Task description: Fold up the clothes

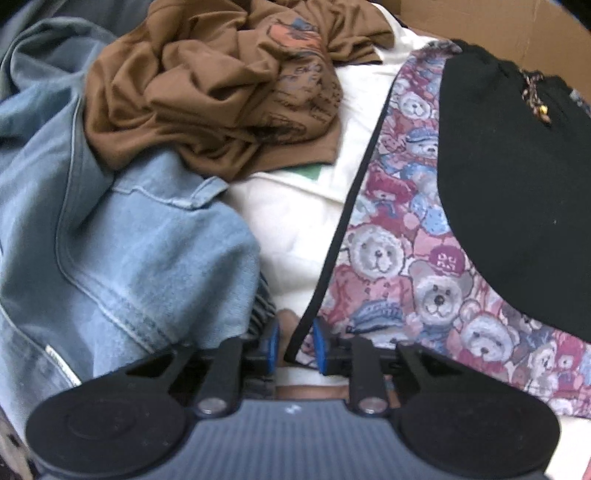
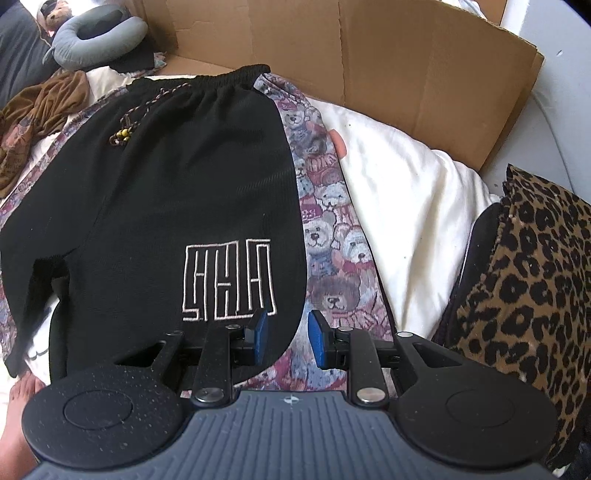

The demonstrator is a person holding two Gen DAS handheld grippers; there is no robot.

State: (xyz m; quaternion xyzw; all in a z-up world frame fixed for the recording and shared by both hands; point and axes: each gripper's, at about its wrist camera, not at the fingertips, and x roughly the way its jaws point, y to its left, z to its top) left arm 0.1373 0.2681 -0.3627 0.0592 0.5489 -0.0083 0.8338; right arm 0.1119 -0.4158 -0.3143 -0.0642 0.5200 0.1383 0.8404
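Note:
Black shorts [image 2: 177, 177] with a beaded drawstring and a white stitched logo lie flat on a teddy-bear print cloth [image 2: 332, 236]. My right gripper [image 2: 288, 338] hangs over the shorts' lower right hem, jaws apart, and grips nothing. In the left wrist view the shorts [image 1: 517, 184] sit at the right on the teddy-bear cloth [image 1: 388, 258]. The cloth's black-trimmed edge runs down between the blue pads of my left gripper [image 1: 296, 345]. Those pads stand apart and do not press on it.
A crumpled brown T-shirt [image 1: 221, 92] and a light denim garment [image 1: 110, 240] lie to the left on white bedding [image 2: 406, 184]. Cardboard [image 2: 406, 66] stands behind. A leopard-print cushion [image 2: 524, 277] is at the right, a grey neck pillow [image 2: 96, 33] far left, a person's foot [image 2: 22, 398] near.

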